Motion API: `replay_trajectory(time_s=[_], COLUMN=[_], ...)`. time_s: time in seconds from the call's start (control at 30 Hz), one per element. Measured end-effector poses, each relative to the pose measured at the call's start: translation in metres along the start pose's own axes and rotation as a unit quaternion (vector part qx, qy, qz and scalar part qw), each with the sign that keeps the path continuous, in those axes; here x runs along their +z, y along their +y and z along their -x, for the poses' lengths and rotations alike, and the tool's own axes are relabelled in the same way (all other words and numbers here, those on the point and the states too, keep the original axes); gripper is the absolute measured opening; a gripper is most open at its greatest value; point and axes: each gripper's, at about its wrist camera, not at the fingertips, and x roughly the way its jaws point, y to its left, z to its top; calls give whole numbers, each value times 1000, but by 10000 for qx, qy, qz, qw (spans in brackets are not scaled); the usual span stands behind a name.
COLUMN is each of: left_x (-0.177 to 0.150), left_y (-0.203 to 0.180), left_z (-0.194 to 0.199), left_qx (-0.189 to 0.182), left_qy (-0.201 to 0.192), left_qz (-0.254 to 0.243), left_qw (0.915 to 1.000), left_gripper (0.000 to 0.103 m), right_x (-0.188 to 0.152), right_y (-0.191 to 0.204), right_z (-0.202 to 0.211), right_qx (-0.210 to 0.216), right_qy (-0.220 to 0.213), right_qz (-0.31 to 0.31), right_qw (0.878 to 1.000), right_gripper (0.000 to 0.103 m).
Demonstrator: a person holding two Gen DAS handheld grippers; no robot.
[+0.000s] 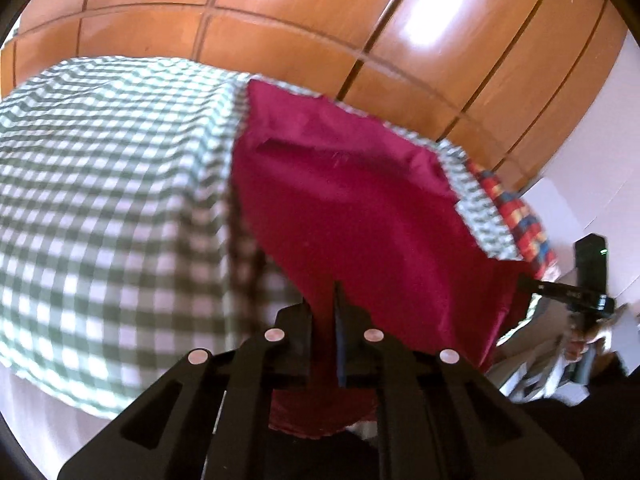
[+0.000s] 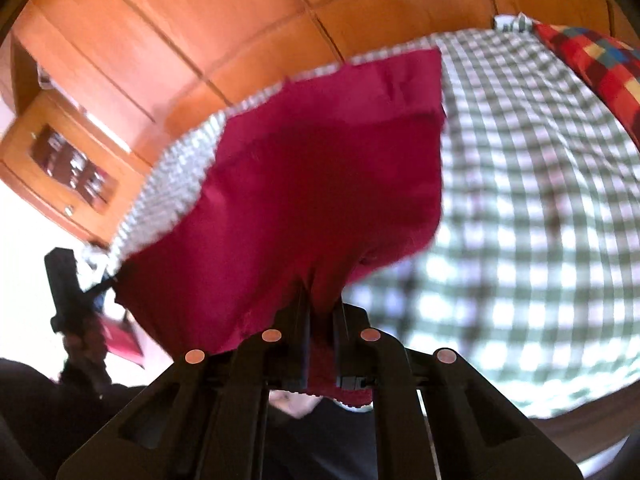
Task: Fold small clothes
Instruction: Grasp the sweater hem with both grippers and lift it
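Note:
A dark red cloth lies partly on the green-and-white checked bed cover, its near edge raised. My left gripper is shut on the cloth's near left corner, and red fabric bunches between the black fingers and hangs behind them. In the right wrist view the same red cloth spreads over the checked cover, and my right gripper is shut on its near right corner. The right gripper also shows at the right of the left wrist view, and the left gripper at the far left of the right wrist view.
Orange-brown wooden wardrobe doors rise behind the bed. A red, blue and yellow patchwork pillow lies at the bed's far right. A small wooden cabinet with a glass door stands to the left. A person's hand holds the right tool.

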Motion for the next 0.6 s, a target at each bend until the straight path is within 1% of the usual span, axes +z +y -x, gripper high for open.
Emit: replay_trajectory(time_s=[0.07,0.13,0.17,0.3,0.4,0.47,0.5,0.53,0.57,0.6], left_x=[14,31,42,73,101,115,123,129,133,137], left_y=[5,16,22,28,34,36,39,42,45,48], left_z=[-4,-11,-18,-44,-69,-82,-90,-96,-98,-101], left_qx=[-63,-180,-195,-109,-112,-102,-108,-149,-182,-188], left_qy=[-93,-190,-239,-292,-281,-290,-265,-245,-247,-276], left_qz=[124,421,546,638,838,942,1027,1114,1186,1297], left_qw=[9999,9988,9980,9975,9960,9951,9943,9934,9925,9910], left_gripper=[7,7,7,7,8,13,16,24,34,41], right_x=[21,36,47,74,87,96,99,102,105,106], right_y=[-7,-16,-22,-47,-58,-61,-62,-64,-65,-66], right_z=[-4,-11,-15,-38,-54,-65,-68,-69,-69,-68], right_qx=[65,-29,-75,-281,-351,-379,-395,-359,-278,-190], right_qy=[-164,-281,-297,-302,-295,-287,-309,-332,-351,-396], right_qz=[-136,-259,-345,-653,-757,-766,-777,-823,-871,-921], right_qw=[9998,9993,9989,9970,9961,9959,9957,9954,9952,9948], right_gripper=[7,7,7,7,7,8,10,19,39,60])
